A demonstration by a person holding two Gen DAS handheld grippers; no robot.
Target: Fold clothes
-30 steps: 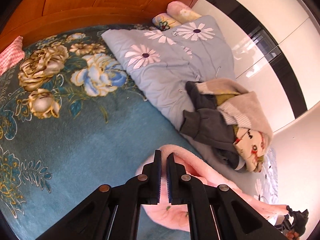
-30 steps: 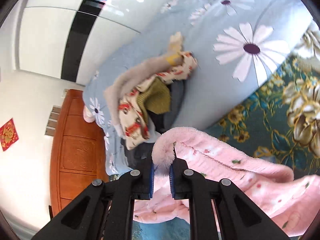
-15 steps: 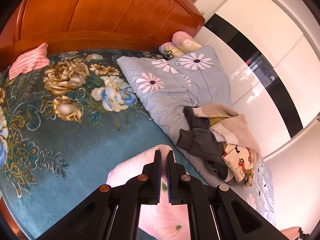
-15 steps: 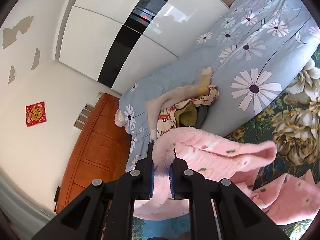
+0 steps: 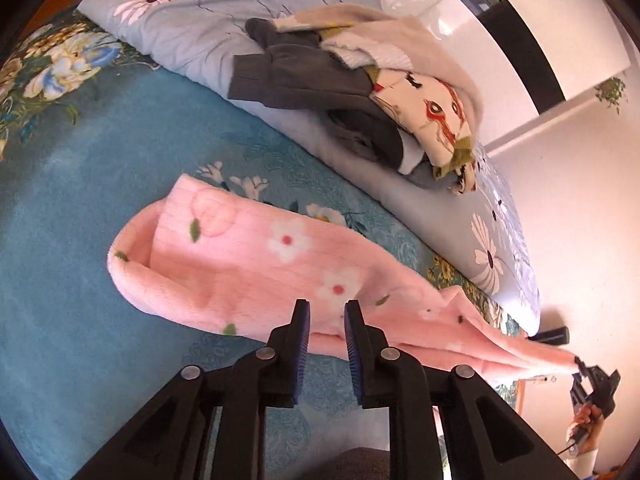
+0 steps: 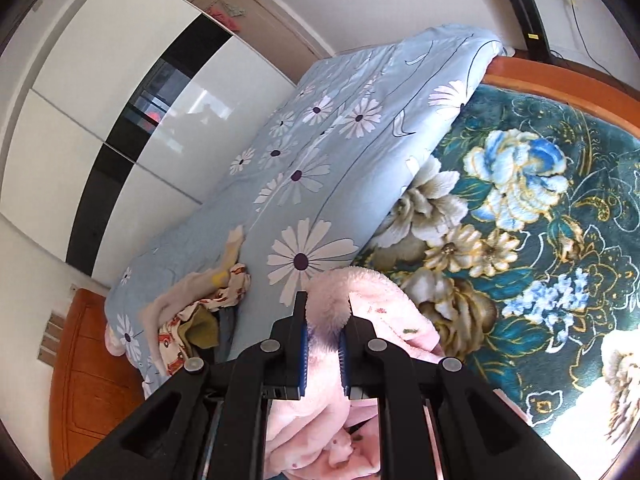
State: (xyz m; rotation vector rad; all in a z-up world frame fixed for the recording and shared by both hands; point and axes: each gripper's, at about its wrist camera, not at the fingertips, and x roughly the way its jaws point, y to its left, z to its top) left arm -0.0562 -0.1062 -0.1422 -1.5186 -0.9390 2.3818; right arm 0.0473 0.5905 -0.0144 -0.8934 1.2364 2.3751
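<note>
Pink garment (image 5: 280,264) beyond opening left tool (image 5: 326,308); pinched in right tool (image 6: 326,308).

No legible text, label, brand, number or sign is shown in either view. Printed cartoon figures are carried by the cream garment (image 5: 430,114) in the clothes pile at upper centre of the left wrist view, but no lettering can be resolved on it.
</note>
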